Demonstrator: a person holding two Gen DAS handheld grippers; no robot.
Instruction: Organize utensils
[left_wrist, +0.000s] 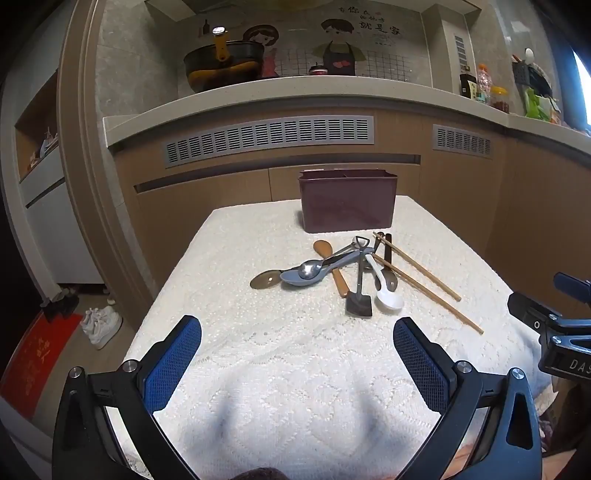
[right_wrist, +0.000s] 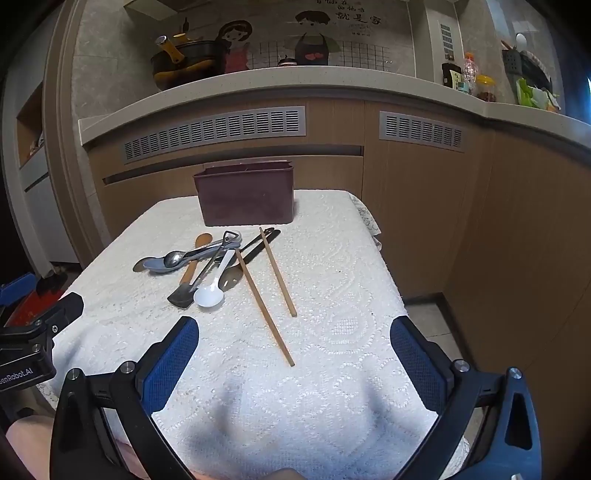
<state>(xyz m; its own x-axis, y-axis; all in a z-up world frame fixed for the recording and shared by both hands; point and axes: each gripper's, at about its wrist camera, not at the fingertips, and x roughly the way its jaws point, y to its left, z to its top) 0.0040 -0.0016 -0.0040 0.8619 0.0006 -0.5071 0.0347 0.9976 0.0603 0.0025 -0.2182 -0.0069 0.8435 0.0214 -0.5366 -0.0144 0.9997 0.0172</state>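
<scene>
A dark maroon utensil holder (left_wrist: 348, 201) (right_wrist: 246, 195) stands at the far side of the white lace-covered table (left_wrist: 258, 354) (right_wrist: 332, 295). In front of it lies a pile of utensils: a grey-blue spoon (left_wrist: 301, 276), a metal spoon (left_wrist: 314, 266), a wooden spoon (left_wrist: 334, 267), a small shovel-shaped spoon (left_wrist: 359, 291), a white spoon (left_wrist: 386, 291) (right_wrist: 211, 291) and two wooden chopsticks (left_wrist: 424, 290) (right_wrist: 271, 295). My left gripper (left_wrist: 297, 354) is open and empty, near the table's front. My right gripper (right_wrist: 294, 354) is open and empty, just short of the chopsticks.
A brown kitchen counter with vent grilles (left_wrist: 269, 138) runs behind the table. A pot (left_wrist: 221, 64) and bottles (left_wrist: 480, 85) stand on it. White shoes (left_wrist: 99, 325) and a red mat (left_wrist: 33, 362) lie on the floor to the left.
</scene>
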